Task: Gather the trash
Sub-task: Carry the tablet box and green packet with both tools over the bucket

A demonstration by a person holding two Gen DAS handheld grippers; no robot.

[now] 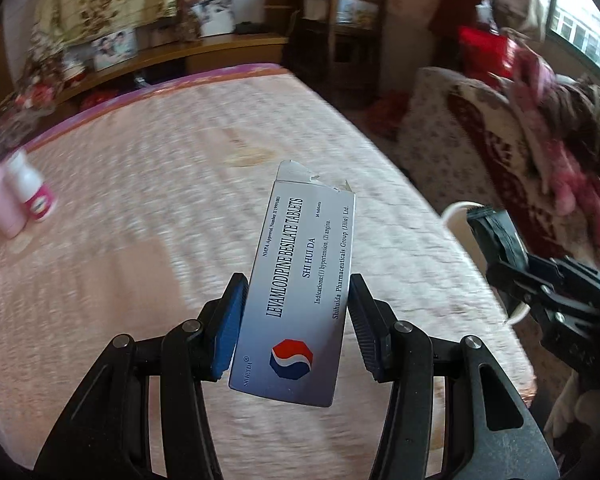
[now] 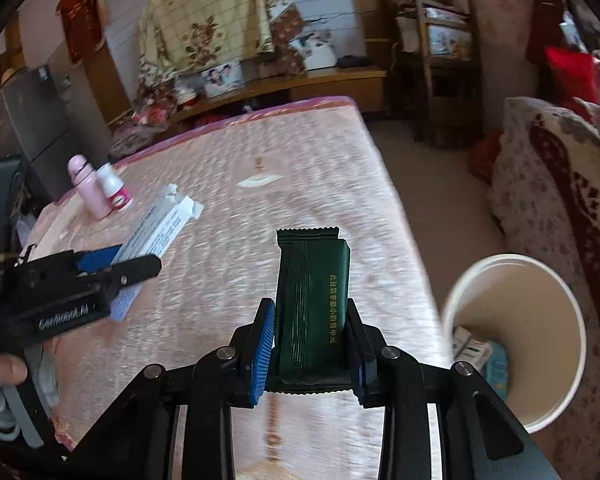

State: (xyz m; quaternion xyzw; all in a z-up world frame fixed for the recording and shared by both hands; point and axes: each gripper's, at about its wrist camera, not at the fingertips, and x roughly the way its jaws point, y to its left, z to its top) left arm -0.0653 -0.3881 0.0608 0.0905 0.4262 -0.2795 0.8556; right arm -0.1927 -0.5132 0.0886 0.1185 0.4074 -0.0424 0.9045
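My left gripper (image 1: 298, 320) is shut on a silver-white tablet box (image 1: 300, 276) with a torn top flap, held above the pink table. It also shows at the left of the right wrist view (image 2: 140, 264), with the box (image 2: 156, 232) in it. My right gripper (image 2: 310, 340) is shut on a dark green snack wrapper (image 2: 312, 304), held above the table's right side. It appears at the right of the left wrist view (image 1: 500, 256). A white bin (image 2: 516, 340) stands beside the table's right edge, with some trash at its bottom.
A pink bottle (image 2: 88, 188) and a small white-and-pink bottle (image 2: 116, 188) stand at the far left of the pink table (image 2: 300, 184). A small white scrap (image 2: 258, 180) lies mid-table. A floral sofa (image 2: 560, 184) is on the right, with shelves and cloth behind.
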